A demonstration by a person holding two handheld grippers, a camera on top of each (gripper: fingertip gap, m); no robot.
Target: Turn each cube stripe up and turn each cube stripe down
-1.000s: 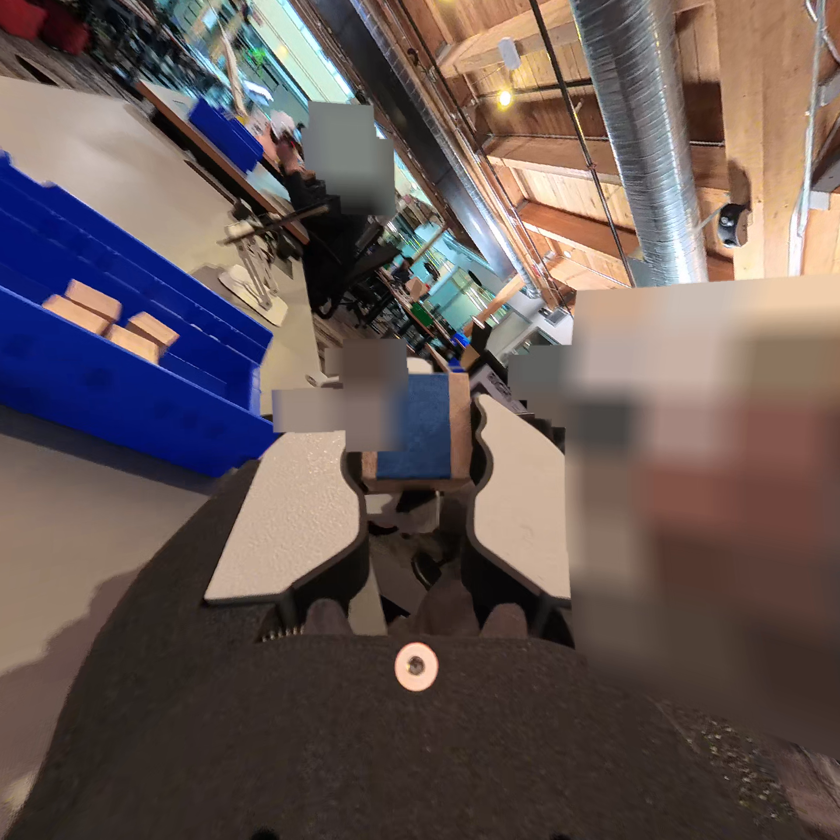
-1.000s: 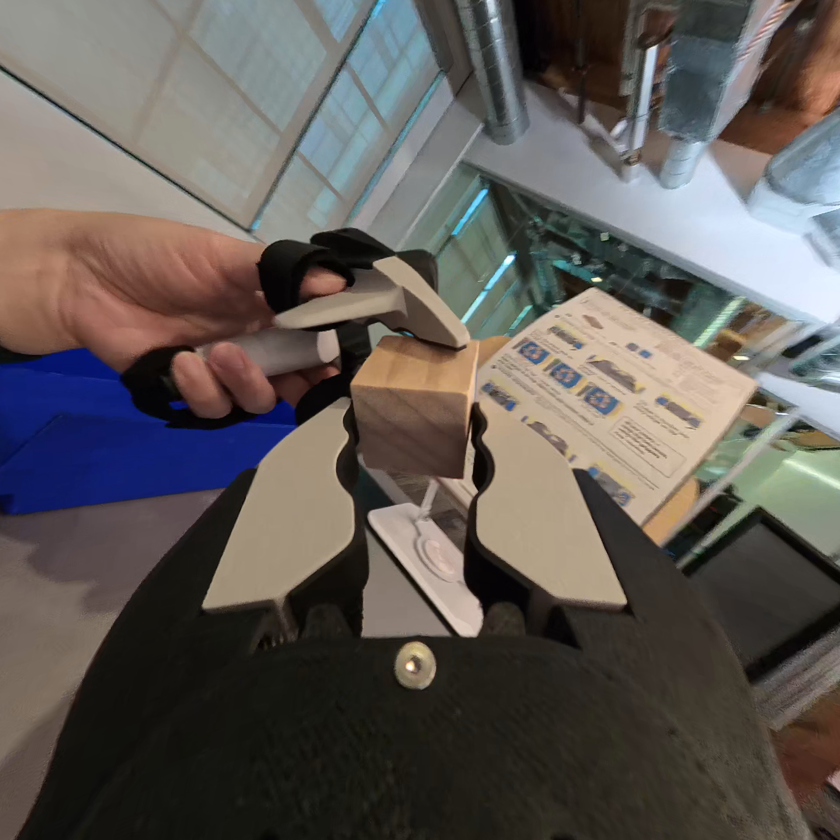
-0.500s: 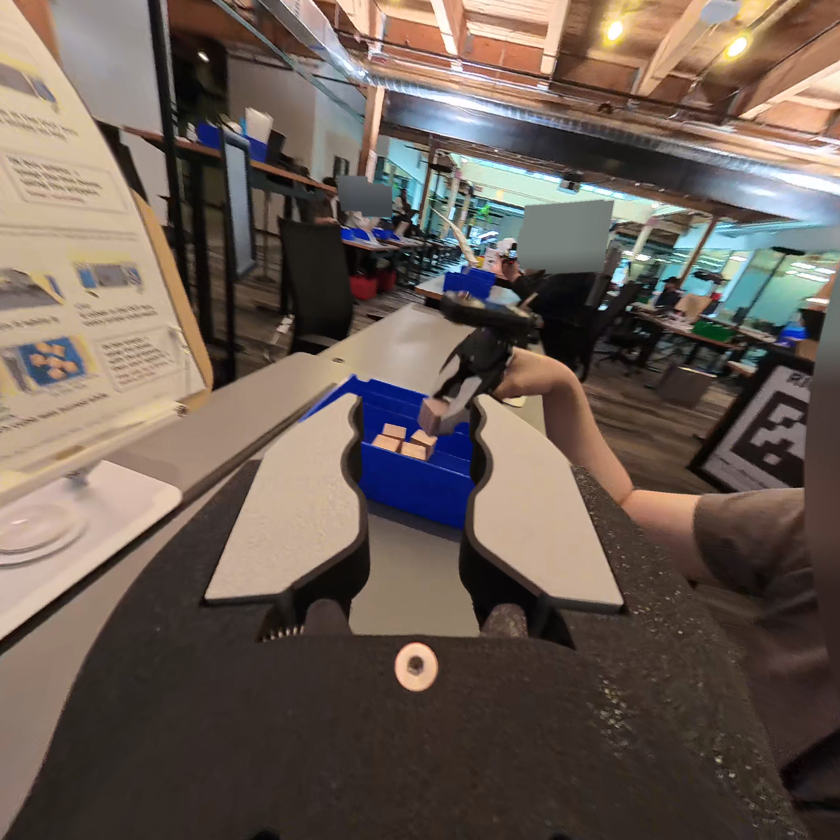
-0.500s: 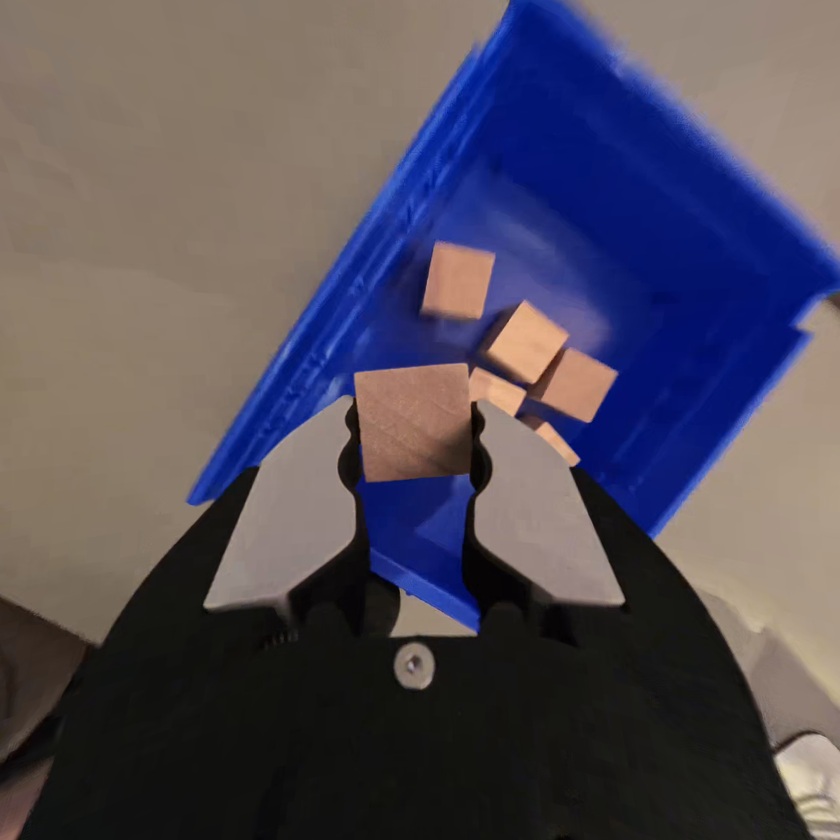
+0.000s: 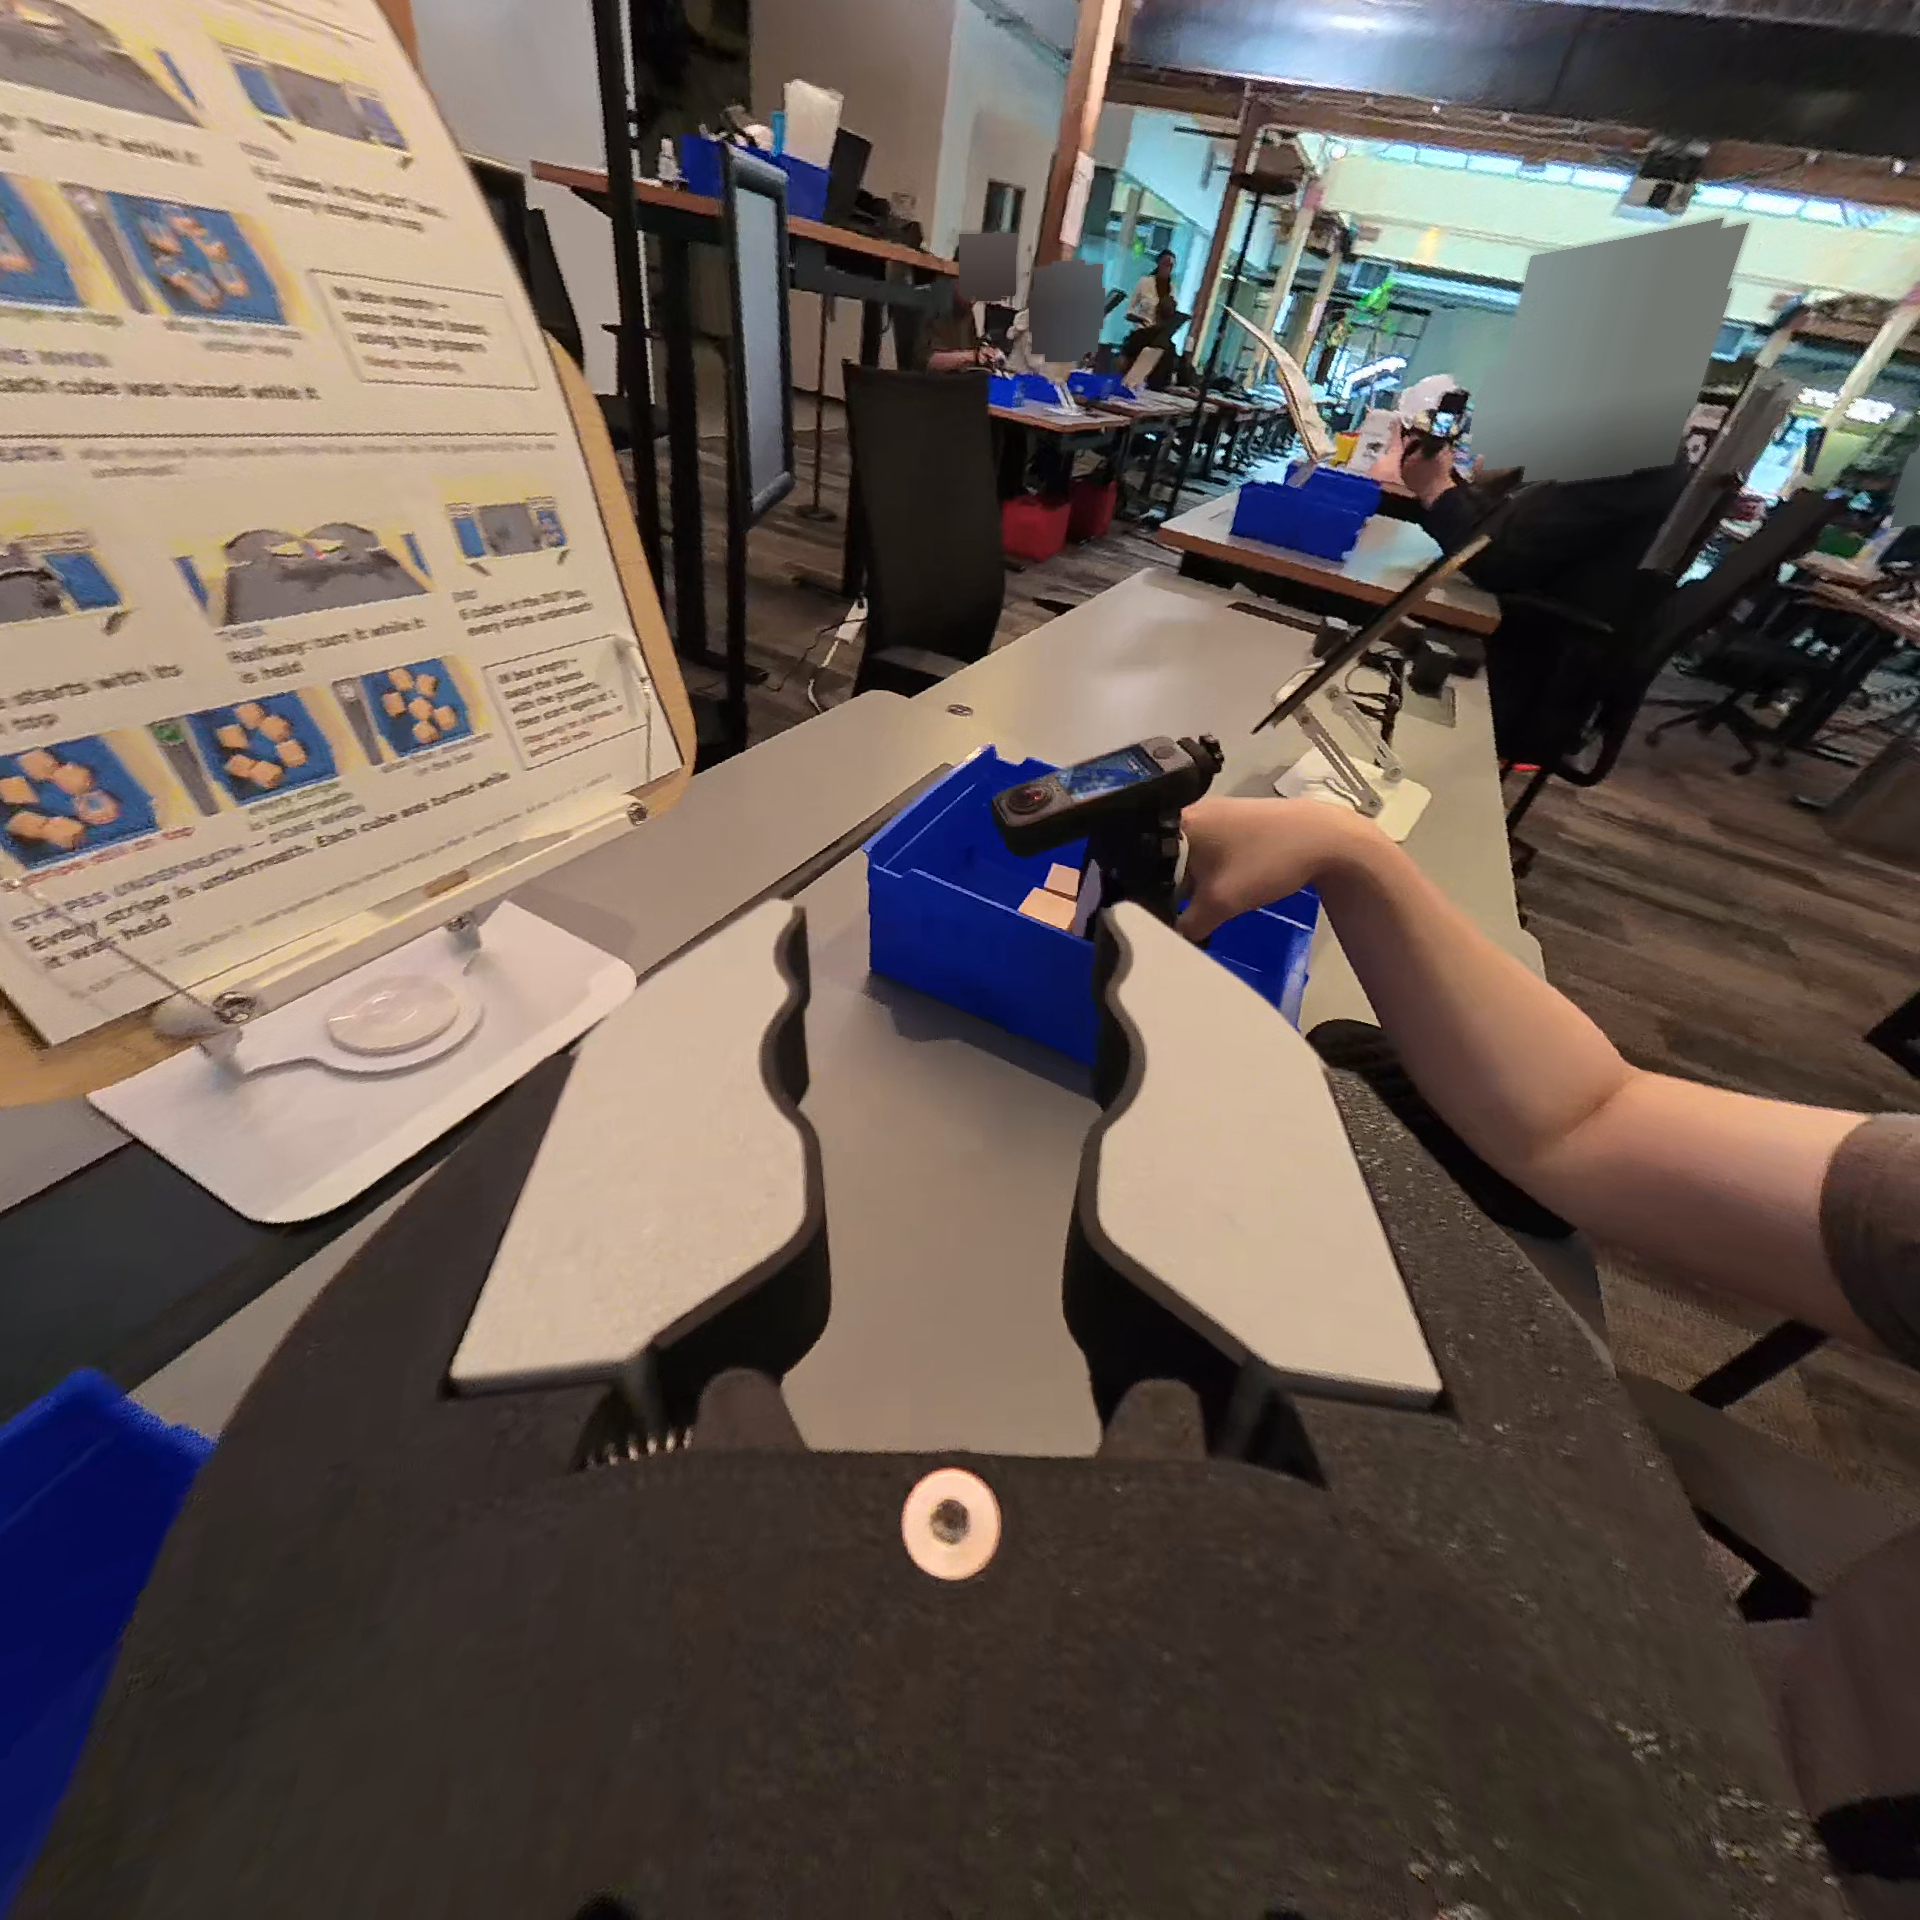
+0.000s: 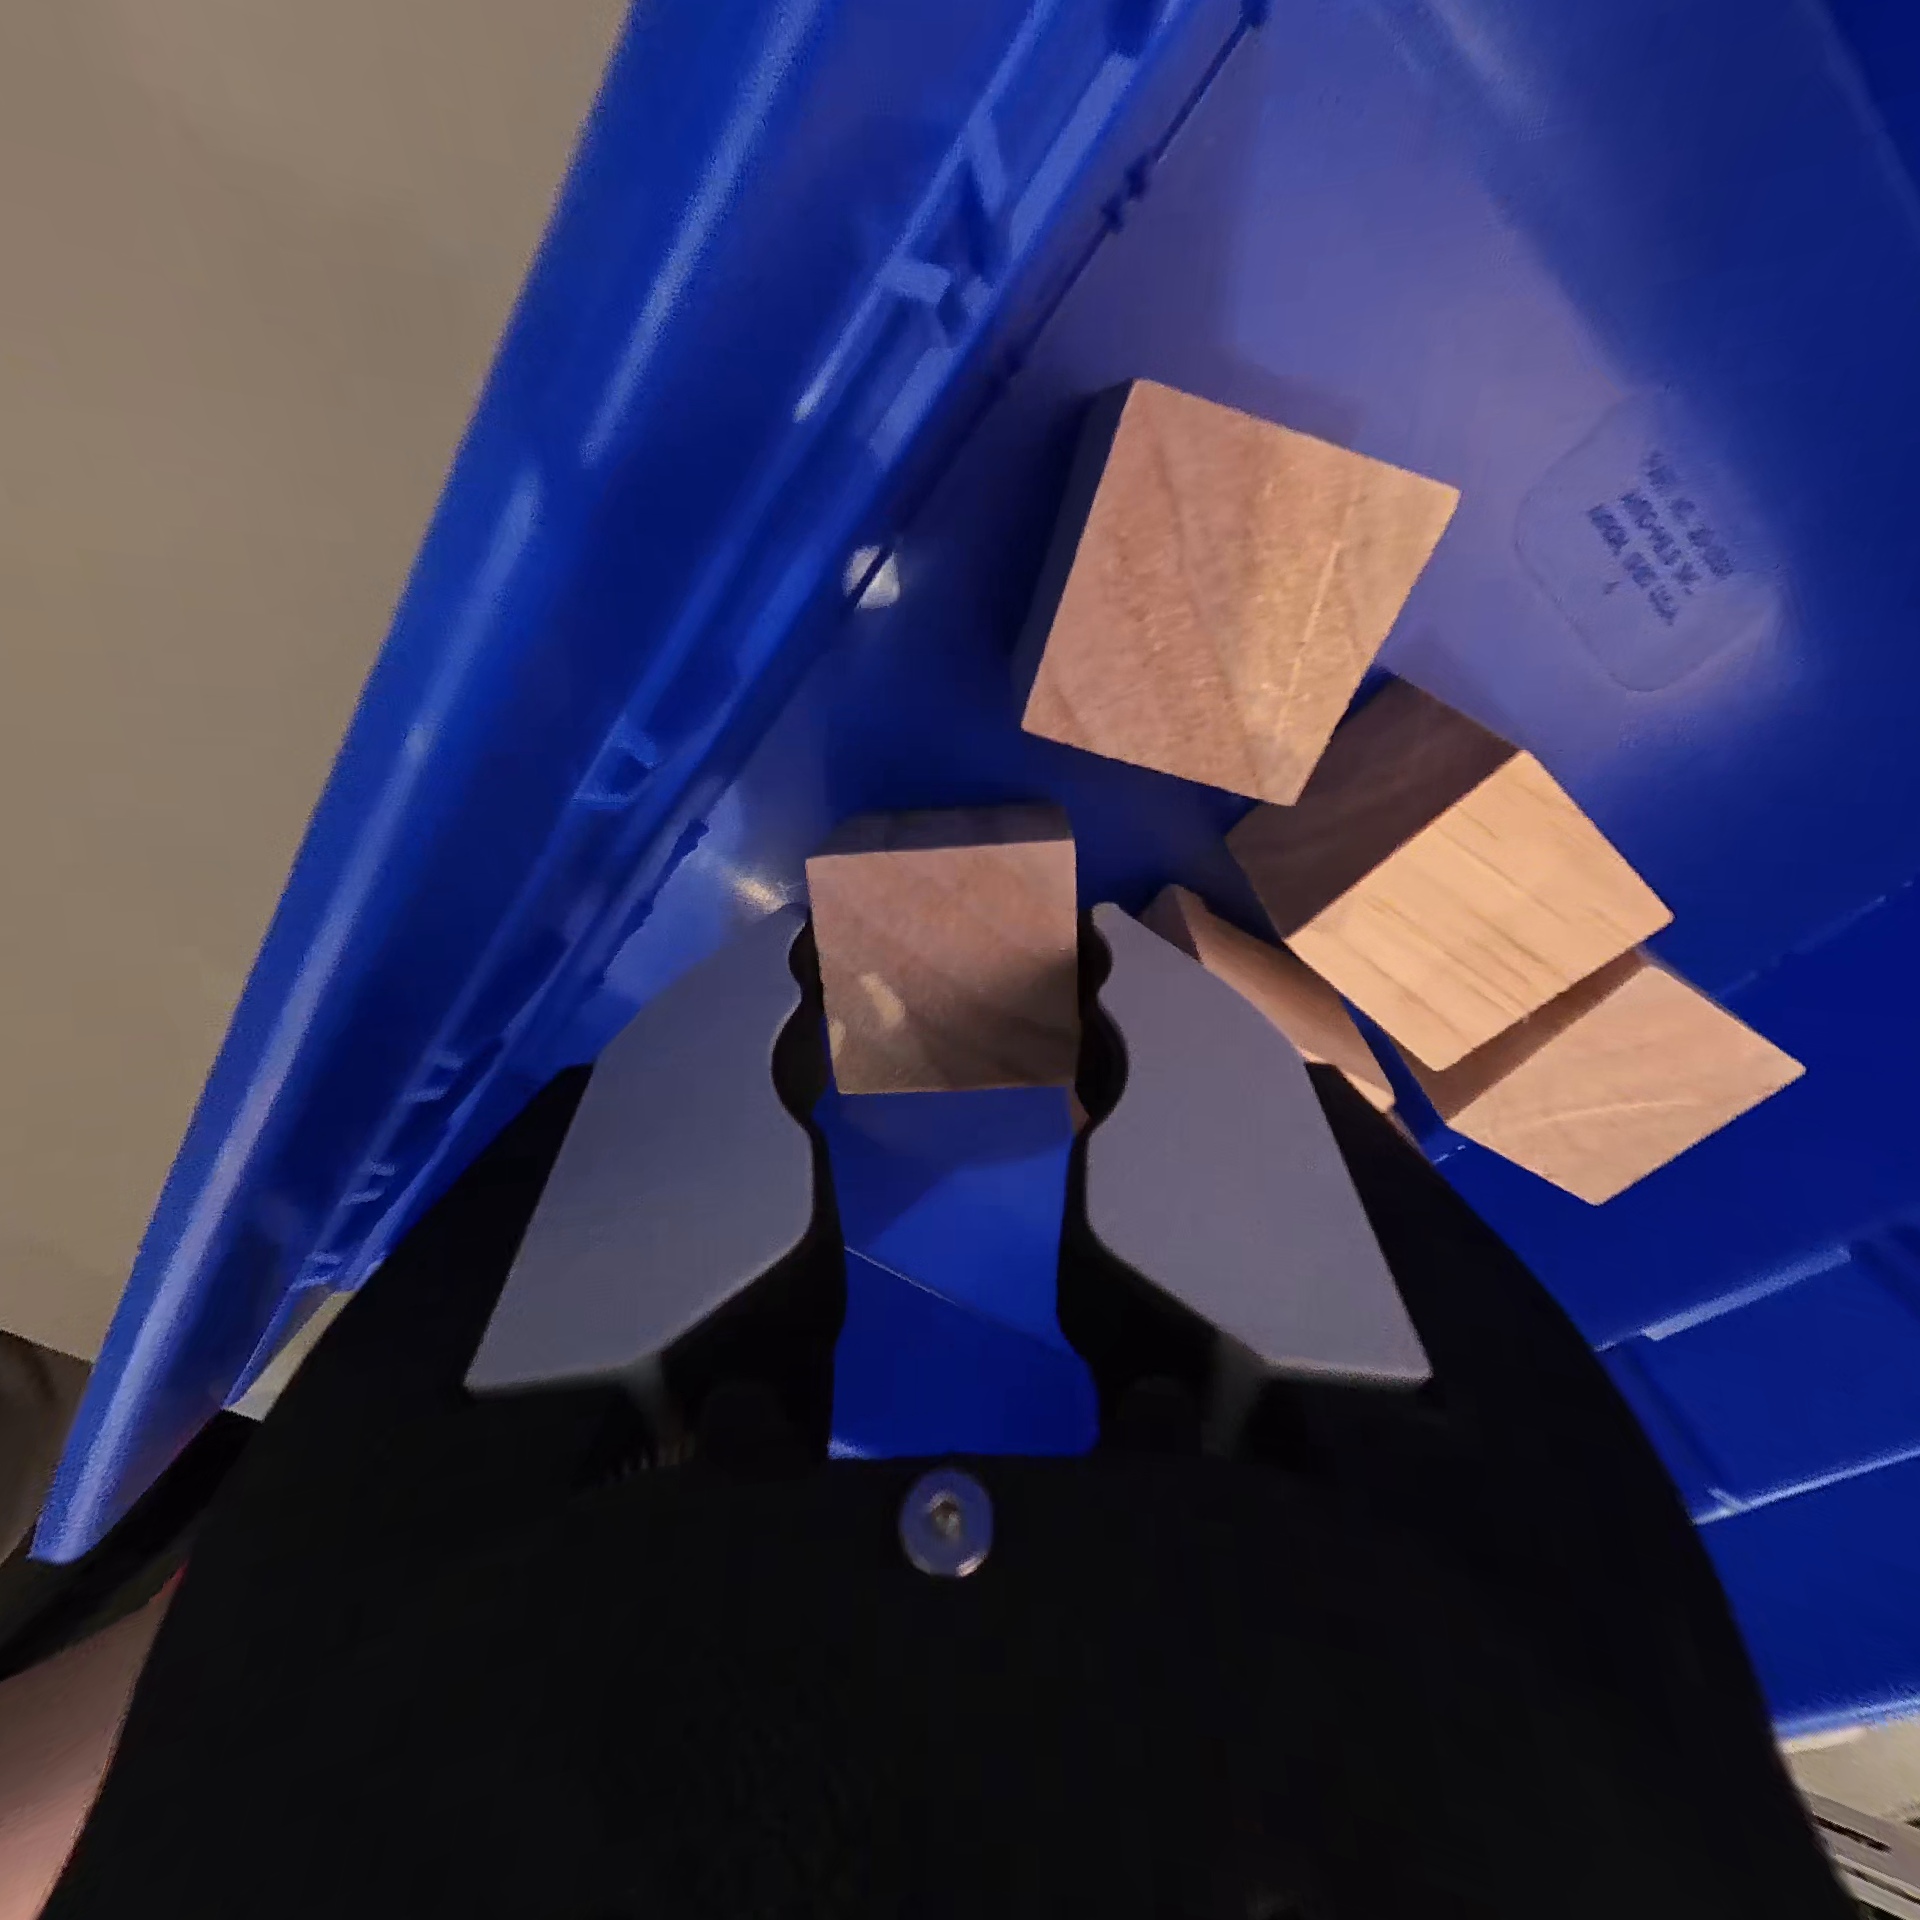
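My right gripper [image 6: 948,997] is shut on a wooden cube [image 6: 940,935] and holds it low inside the blue bin [image 6: 727,520], close to its left wall. The cube's plain wood face points at the camera; no stripe shows. Three other plain-faced cubes [image 6: 1236,592] [image 6: 1455,914] [image 6: 1621,1081] lie just right of it on the bin floor. My left gripper [image 5: 951,935] is open and empty over the grey table, short of the bin [image 5: 966,956]. From there I see the right gripper [image 5: 1091,899] dipped into the bin among the cubes [image 5: 1049,899].
An instruction sheet [image 5: 260,520] on a white stand base [image 5: 343,1070] stands at the left. A second blue bin's corner [image 5: 62,1538] shows at the lower left. The person's forearm [image 5: 1455,997] crosses the table's right edge. A tablet stand [image 5: 1351,769] sits beyond the bin.
A second ago both grippers held the cube in the air. The left one let go and drew back; the right one carried the cube down into the bin.
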